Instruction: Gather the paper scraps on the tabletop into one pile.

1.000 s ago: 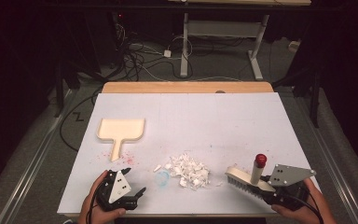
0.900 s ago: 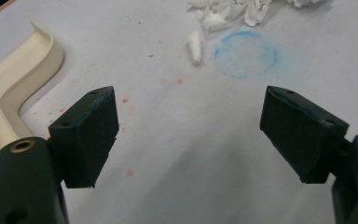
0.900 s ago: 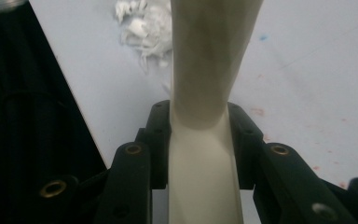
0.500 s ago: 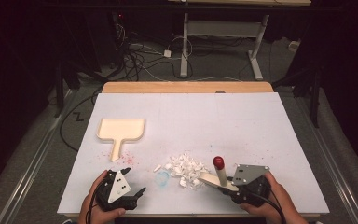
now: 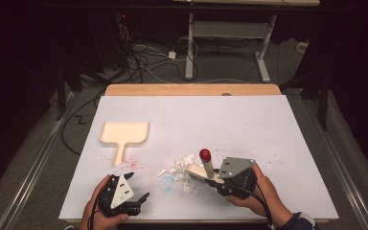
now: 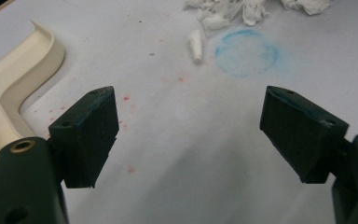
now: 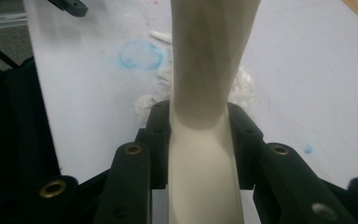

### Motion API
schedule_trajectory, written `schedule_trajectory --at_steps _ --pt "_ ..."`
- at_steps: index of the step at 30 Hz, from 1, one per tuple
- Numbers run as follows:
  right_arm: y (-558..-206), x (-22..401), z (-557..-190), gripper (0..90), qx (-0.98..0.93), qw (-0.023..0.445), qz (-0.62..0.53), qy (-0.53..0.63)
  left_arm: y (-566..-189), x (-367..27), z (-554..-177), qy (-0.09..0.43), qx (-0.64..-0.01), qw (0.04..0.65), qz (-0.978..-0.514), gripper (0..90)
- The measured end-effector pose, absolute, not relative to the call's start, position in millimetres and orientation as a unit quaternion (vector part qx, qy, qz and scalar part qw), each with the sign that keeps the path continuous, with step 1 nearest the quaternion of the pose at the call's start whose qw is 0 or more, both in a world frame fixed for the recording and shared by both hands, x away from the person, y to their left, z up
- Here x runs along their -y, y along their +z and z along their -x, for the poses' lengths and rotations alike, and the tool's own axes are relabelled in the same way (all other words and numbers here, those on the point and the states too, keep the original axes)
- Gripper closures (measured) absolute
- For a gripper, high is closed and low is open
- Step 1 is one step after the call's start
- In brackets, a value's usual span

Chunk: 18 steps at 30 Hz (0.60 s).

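Leftward along the table's near edge, the right tool [image 5: 214, 178], clamped on the brush [image 5: 206, 164], has pushed into the paper scraps [image 5: 184, 165]. Sweeping has begun; the dustpan [image 5: 124, 135] waits toward the left edge. Left tool [image 5: 136, 187] gapes empty.

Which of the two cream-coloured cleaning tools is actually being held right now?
The brush with the red-tipped handle: the right gripper has its jaws shut on that handle, beside the white scraps. The dustpan lies untouched, and the left gripper is open and empty.
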State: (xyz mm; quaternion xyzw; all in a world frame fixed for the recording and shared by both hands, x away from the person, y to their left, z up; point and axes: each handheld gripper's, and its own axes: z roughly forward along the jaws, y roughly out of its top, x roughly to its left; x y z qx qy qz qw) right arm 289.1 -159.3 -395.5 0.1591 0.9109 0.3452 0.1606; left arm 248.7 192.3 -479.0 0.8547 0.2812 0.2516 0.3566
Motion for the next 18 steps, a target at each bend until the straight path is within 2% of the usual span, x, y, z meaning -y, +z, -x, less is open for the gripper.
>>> schedule_trajectory --at_steps 13,18 --pt "-366.2 180.1 -268.3 67.8 -0.88 0.155 -0.139 0.427 -475.9 -194.8 -248.7 0.262 -0.29 0.359 -0.848 18.4" --pt "-385.6 154.6 -270.1 67.8 -0.878 0.106 -0.13 0.449 -470.5 -205.7 -249.3 0.276 -0.31 0.373 -0.83 18.3"
